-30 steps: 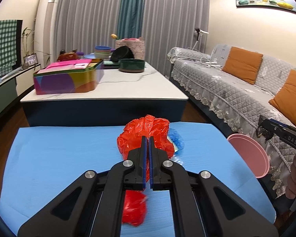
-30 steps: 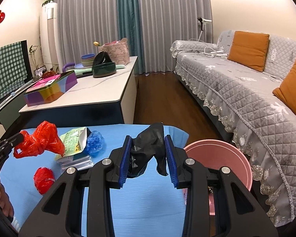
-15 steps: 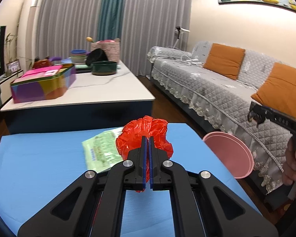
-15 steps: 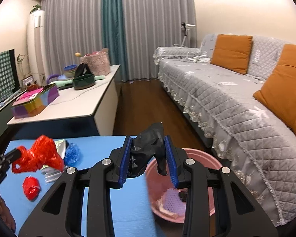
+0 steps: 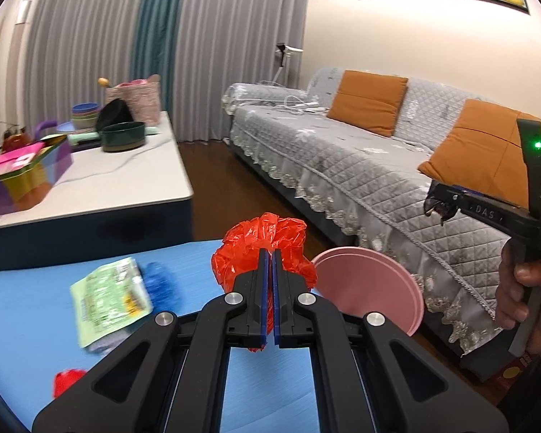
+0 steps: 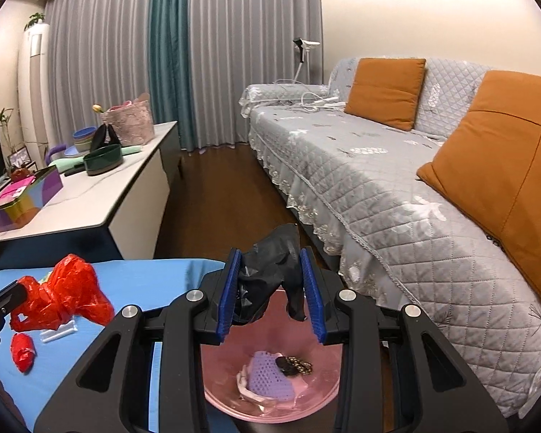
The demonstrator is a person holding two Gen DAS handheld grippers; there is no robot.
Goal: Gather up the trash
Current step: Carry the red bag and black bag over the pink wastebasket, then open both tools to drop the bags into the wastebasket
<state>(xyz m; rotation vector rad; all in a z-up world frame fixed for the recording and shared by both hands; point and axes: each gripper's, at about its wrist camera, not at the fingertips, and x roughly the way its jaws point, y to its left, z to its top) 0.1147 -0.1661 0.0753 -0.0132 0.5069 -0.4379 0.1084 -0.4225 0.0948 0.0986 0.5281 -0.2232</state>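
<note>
My left gripper [image 5: 269, 297] is shut on a crumpled red plastic bag [image 5: 259, 247], held above the blue mat's [image 5: 36, 310] right edge, just left of the pink bin [image 5: 371, 288]. My right gripper [image 6: 272, 288] is shut on a crumpled black bag [image 6: 270, 263] and hangs over the pink bin [image 6: 317, 393], which holds a purple mesh piece [image 6: 268, 379] and other scraps. On the mat lie a green wrapper [image 5: 108, 296], a blue crumpled piece [image 5: 160, 281] and a small red scrap [image 5: 66, 379]. In the right wrist view the red bag [image 6: 68, 296] shows at the left.
A grey quilted sofa [image 6: 396, 187] with orange cushions [image 6: 382, 90] runs along the right. A white low table [image 5: 90, 184] behind the mat carries a colourful box [image 5: 21, 173], bowls and a basket. Dark wood floor [image 6: 212, 198] lies between them. A hand [image 5: 526, 288] grips the right tool.
Both grippers have swung right with their bags. The right one went from over the mat to above the pink bin; the left one moved toward the mat's right edge.
</note>
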